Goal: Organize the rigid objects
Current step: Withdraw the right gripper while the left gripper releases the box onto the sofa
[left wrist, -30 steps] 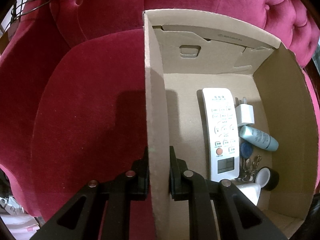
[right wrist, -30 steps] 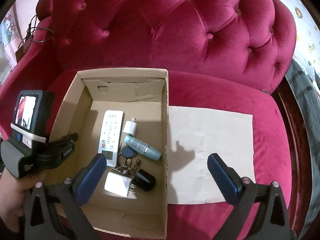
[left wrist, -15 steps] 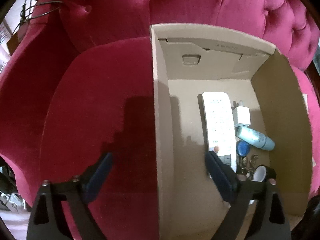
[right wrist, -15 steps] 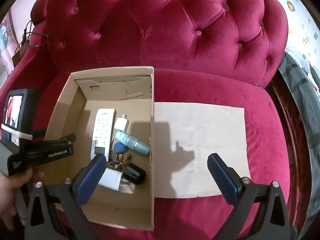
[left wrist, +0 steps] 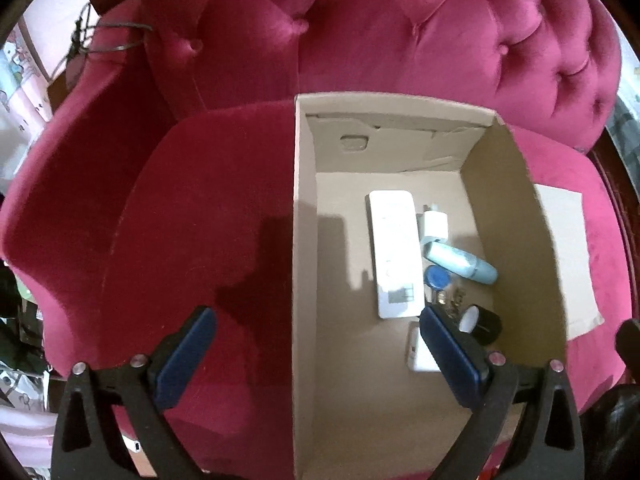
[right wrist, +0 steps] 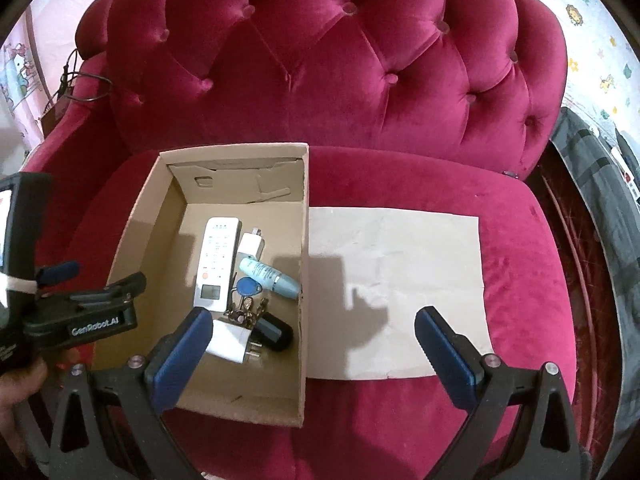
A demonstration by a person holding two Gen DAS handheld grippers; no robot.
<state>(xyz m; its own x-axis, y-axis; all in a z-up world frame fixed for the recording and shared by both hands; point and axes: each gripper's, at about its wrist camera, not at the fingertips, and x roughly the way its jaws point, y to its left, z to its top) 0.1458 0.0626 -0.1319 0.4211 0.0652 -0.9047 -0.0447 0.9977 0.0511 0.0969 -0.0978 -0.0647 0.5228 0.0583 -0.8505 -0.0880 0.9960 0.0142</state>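
1. Left wrist view: the left gripper [left wrist: 316, 350] has its two blue-padded fingers [left wrist: 184, 354] spread wide and holds nothing. They straddle the left wall of the cardboard box [left wrist: 298, 280] without touching it, one finger over the red seat, the other over the box floor.
2. Right wrist view: the right gripper [right wrist: 314, 354] is likewise spread wide and empty. Its left finger hangs over the near right part of the box [right wrist: 304, 280]; its right finger hangs over the sheet of brown paper [right wrist: 400, 288].
3. The left gripper's black body [right wrist: 80, 316] shows at the left edge of the right view, beside the box's left wall, held in a hand [right wrist: 18, 384].
4. The box sits open-topped on the seat, its long axis running from the near edge toward the backrest.
5. Inside lie a white remote [right wrist: 216, 264], lengthwise with the box and its display end nearer the camera, a white charger [right wrist: 251, 245] just right of it, a pale blue tube [right wrist: 269, 275] lying aslant, a blue key tag [right wrist: 246, 286] with keys [right wrist: 246, 308], a black cylinder [right wrist: 274, 333] and a second white plug [right wrist: 230, 340].
6. All of this crowds the box's right half.
7. The paper lies flat on the seat, touching the box's right wall.
8. The seat belongs to a red velvet sofa [right wrist: 340, 60] with a button-tufted back; a patterned wall [right wrist: 592, 20] shows behind it.
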